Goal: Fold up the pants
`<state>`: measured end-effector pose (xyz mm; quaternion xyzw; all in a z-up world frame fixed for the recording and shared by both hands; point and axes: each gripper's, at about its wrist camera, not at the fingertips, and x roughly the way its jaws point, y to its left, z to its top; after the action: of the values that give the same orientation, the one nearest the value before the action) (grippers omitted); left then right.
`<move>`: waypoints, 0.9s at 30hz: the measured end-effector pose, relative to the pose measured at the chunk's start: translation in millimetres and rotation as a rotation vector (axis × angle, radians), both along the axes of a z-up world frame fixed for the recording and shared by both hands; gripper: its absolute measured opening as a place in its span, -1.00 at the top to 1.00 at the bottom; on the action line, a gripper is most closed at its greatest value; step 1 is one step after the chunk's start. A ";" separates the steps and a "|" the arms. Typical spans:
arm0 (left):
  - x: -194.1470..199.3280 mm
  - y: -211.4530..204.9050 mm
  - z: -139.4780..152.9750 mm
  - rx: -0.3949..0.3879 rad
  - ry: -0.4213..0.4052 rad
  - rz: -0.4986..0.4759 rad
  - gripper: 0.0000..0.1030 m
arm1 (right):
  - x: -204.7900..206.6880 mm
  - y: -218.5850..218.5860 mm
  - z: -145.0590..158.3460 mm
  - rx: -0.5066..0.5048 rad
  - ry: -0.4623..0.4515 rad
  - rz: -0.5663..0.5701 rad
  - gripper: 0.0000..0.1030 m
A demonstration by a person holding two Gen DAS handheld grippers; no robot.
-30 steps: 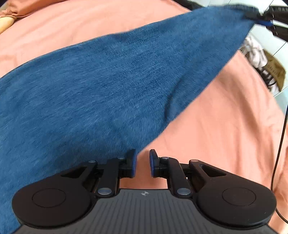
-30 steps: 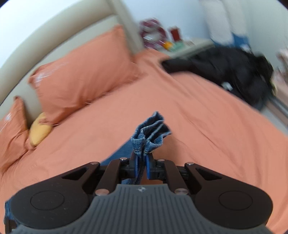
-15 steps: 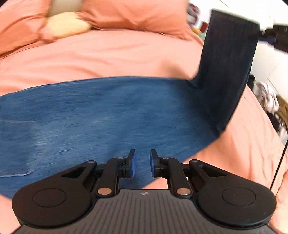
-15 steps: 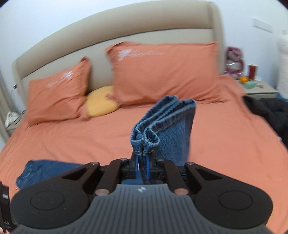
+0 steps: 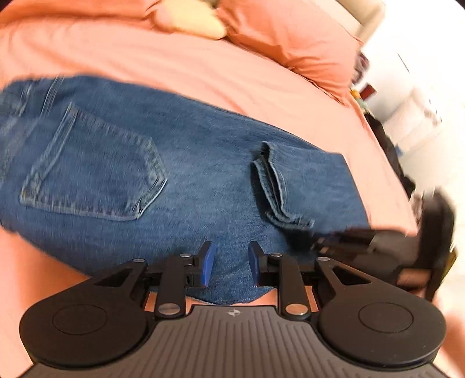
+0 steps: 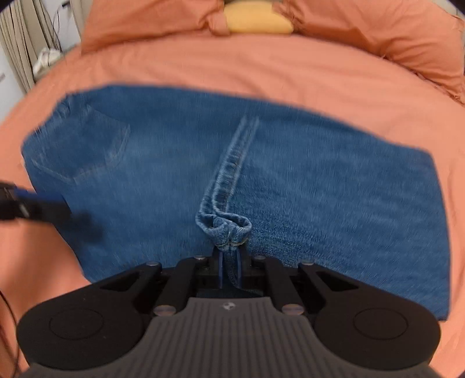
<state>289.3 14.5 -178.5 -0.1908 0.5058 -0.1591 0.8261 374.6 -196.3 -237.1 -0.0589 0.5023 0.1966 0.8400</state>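
pants: 1 | tongs: 2 | orange pillows: 2 | yellow pillow: 1

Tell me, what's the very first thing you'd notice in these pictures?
The blue jeans folded across the middle of the orange bed, back pocket toward the left. Next, the right gripper pinching the bunched leg hems at the jeans' near edge, while the left gripper hangs open over the denim.

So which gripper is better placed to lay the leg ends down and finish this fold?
The right gripper: it is shut on the hems, low over the jeans. The left gripper is open and holds nothing.
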 end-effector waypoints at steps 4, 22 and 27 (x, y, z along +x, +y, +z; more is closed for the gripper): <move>4.3 3.8 -12.4 -0.102 0.041 0.023 0.36 | -0.4 5.5 -11.2 -0.026 -0.024 -0.007 0.84; 86.8 -52.8 -69.8 -0.295 0.109 0.174 -0.39 | -40.3 -88.5 -10.4 0.175 -0.379 -0.484 -0.07; 110.1 -74.3 -77.8 -0.235 0.104 0.154 -0.18 | -36.3 -122.6 -25.1 0.159 -0.397 -0.531 0.00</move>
<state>399.4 -59.7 -256.4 -0.3323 0.5097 -0.1432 0.7806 338.3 -318.8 -262.3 0.1028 0.3098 -0.0058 0.9452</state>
